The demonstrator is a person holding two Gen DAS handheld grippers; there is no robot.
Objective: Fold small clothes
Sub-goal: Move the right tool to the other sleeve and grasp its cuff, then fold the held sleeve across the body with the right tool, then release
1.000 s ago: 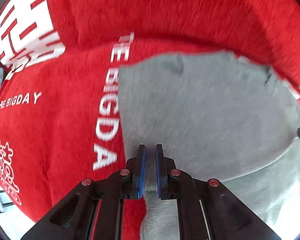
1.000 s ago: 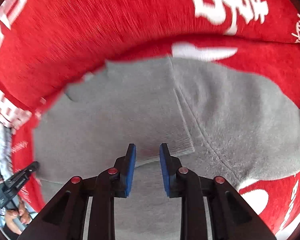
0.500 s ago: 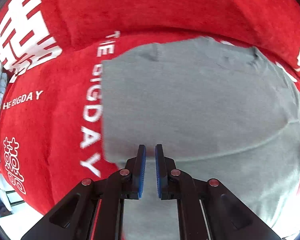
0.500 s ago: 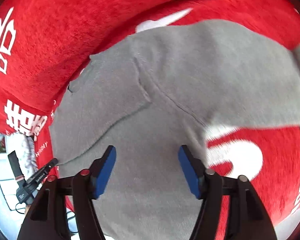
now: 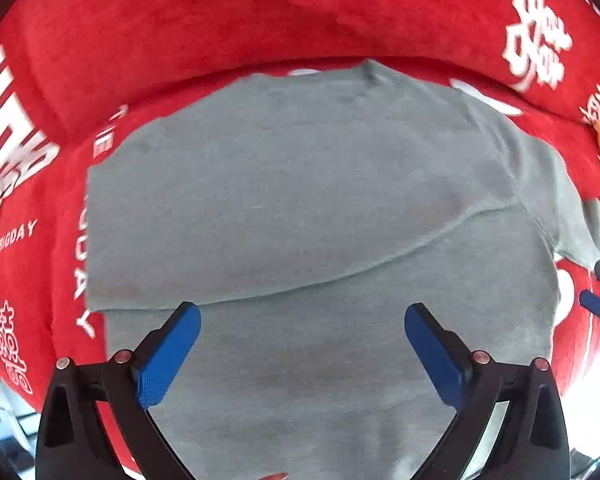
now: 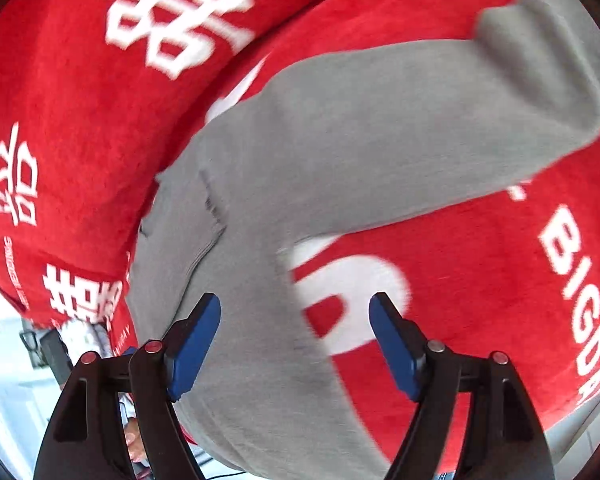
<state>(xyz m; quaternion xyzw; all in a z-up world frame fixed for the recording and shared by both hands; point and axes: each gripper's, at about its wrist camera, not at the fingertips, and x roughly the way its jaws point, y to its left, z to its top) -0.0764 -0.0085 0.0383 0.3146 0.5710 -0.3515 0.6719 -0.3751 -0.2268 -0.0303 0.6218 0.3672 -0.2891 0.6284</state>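
My left hand-held gripper [image 5: 302, 354] hangs with its 2 blue pads [image 5: 168, 356] spread wide, nothing between them, directly over the grey sweater [image 5: 300, 208]. The sweater lies flat on the red cloth [image 5: 180, 32], which carries white characters and the words "THE BIG DAY". One layer of the sweater is folded across its body, and the edge of that fold runs as a curved line just beyond my left pads. The sweater's neckline [image 5: 370, 74] sits at the far edge, away from my left hand-held gripper.

My right hand-held gripper [image 6: 296, 338] is also spread apart and holds nothing. Its left pad [image 6: 192, 344] hovers above the sweater [image 6: 340, 132], while its right pad [image 6: 396, 344] hovers above bare red cloth [image 6: 480, 260] beside the sweater. From the sweater's body a sleeve [image 6: 480, 112] stretches out unfolded across the cloth, its cuff [image 6: 548, 40] at the far end. Tips of my right hand-held gripper [image 5: 598, 304] show beside the sweater's right edge in the left view.
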